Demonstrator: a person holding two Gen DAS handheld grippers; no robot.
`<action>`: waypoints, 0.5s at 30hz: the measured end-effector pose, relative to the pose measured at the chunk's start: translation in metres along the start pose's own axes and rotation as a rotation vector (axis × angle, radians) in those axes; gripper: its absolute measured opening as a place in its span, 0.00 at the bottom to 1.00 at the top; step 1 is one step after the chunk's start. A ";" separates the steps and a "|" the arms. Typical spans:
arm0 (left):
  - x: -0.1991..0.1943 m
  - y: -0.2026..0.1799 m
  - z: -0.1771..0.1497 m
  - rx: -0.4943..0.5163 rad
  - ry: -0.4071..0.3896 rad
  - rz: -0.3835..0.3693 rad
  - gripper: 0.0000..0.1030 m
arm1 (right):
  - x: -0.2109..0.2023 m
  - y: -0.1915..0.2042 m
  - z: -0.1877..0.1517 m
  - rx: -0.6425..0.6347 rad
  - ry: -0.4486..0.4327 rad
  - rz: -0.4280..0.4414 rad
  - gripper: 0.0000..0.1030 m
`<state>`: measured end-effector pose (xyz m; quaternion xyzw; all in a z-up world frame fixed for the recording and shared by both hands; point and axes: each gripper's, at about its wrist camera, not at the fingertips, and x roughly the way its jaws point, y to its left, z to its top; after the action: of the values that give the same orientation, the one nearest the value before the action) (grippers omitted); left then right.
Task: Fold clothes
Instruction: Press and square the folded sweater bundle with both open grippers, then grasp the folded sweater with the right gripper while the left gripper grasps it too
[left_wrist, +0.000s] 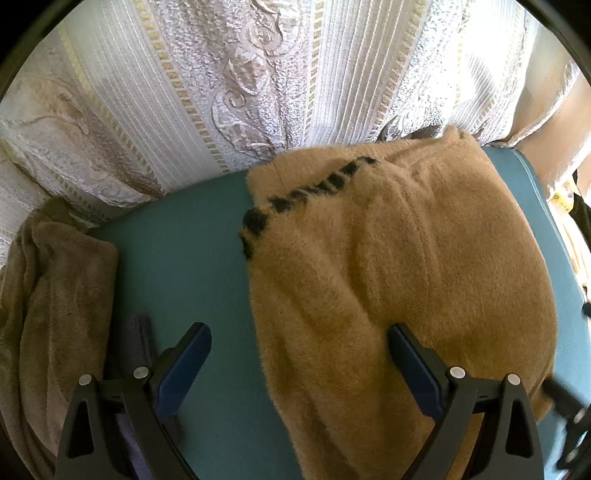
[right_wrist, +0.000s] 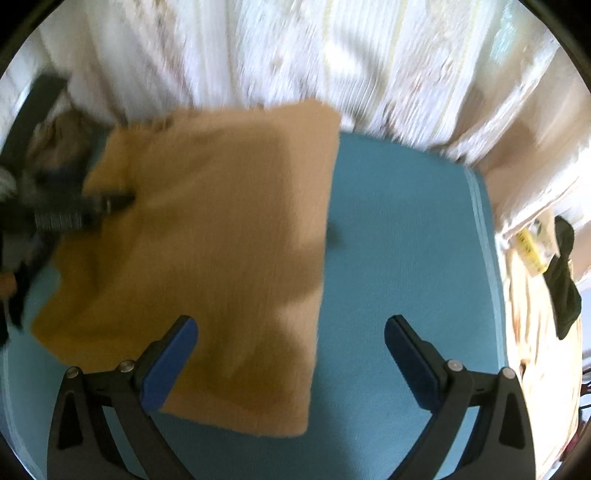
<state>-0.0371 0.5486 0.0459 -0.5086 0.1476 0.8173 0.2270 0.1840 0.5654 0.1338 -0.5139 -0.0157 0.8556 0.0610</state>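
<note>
A tan fuzzy garment (left_wrist: 399, 266) with a black stitched stripe lies folded on the teal surface (left_wrist: 184, 240). My left gripper (left_wrist: 299, 339) is open and empty, hovering over the garment's left edge. In the blurred right wrist view the same garment (right_wrist: 207, 240) lies as a rough rectangle on the teal surface (right_wrist: 399, 258). My right gripper (right_wrist: 291, 336) is open and empty above its right edge. The left gripper shows as a dark shape (right_wrist: 74, 210) at the garment's far left.
A brownish-grey fleece cloth (left_wrist: 51, 302) lies bunched at the left of the surface, with a dark purple piece (left_wrist: 136, 339) beside it. A patterned white and gold curtain (left_wrist: 258, 85) hangs right behind. Cluttered items (right_wrist: 546, 266) lie past the right edge.
</note>
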 end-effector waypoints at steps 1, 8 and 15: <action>-0.001 0.001 -0.001 -0.001 0.000 -0.002 0.96 | 0.000 -0.002 0.006 0.004 -0.019 0.000 0.98; 0.005 0.019 -0.006 -0.075 0.015 -0.098 0.98 | 0.043 0.018 0.049 -0.011 0.018 0.022 0.98; 0.030 0.071 -0.019 -0.341 0.040 -0.448 0.98 | 0.060 -0.002 0.044 0.050 0.049 0.177 0.99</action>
<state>-0.0709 0.4859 0.0109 -0.5756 -0.1038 0.7495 0.3102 0.1175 0.5764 0.1017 -0.5325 0.0527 0.8448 -0.0017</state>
